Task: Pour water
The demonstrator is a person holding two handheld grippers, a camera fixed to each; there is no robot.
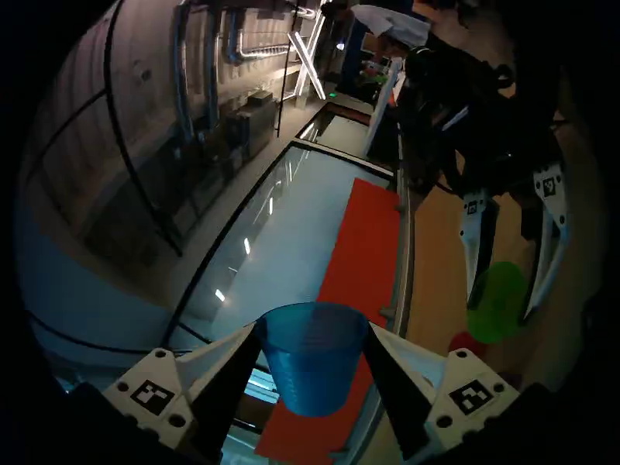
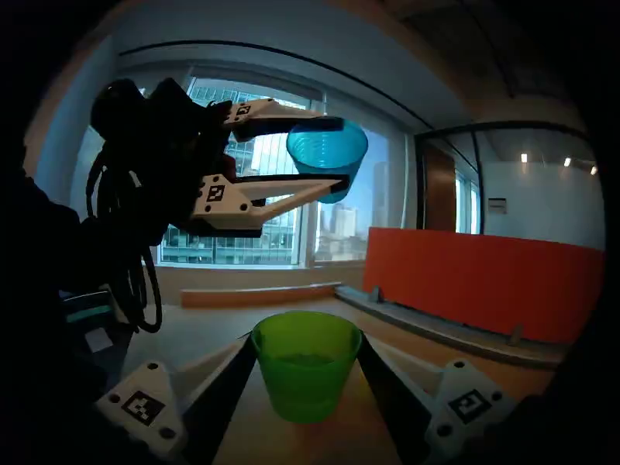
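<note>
1. The translucent blue plastic cup (image 1: 312, 368) sits between the fingers of the left gripper (image 1: 312, 339), whose jaws are closed narrowly on its two sides just below the rim.
2. In the right gripper view this blue cup is held high on the far side, tipped over with its mouth turned towards the camera. The left gripper is rolled so that one finger lies above the cup and one below.
3. The translucent green plastic cup (image 2: 304, 387) stands upright near the camera, lower than the blue one. The right gripper (image 2: 306, 345) clasps it, one finger pressing on each side.
4. Whether the green cup holds water, I cannot tell.
5. Under the green cup lies a light wooden table (image 2: 310, 440).
6. An orange partition panel (image 2: 480, 271) runs along the table's right edge.
7. On the far side, behind the left gripper, a large window (image 2: 260, 225) shows city buildings.
8. Black cables (image 2: 124, 256) hang from the left gripper's body.
</note>
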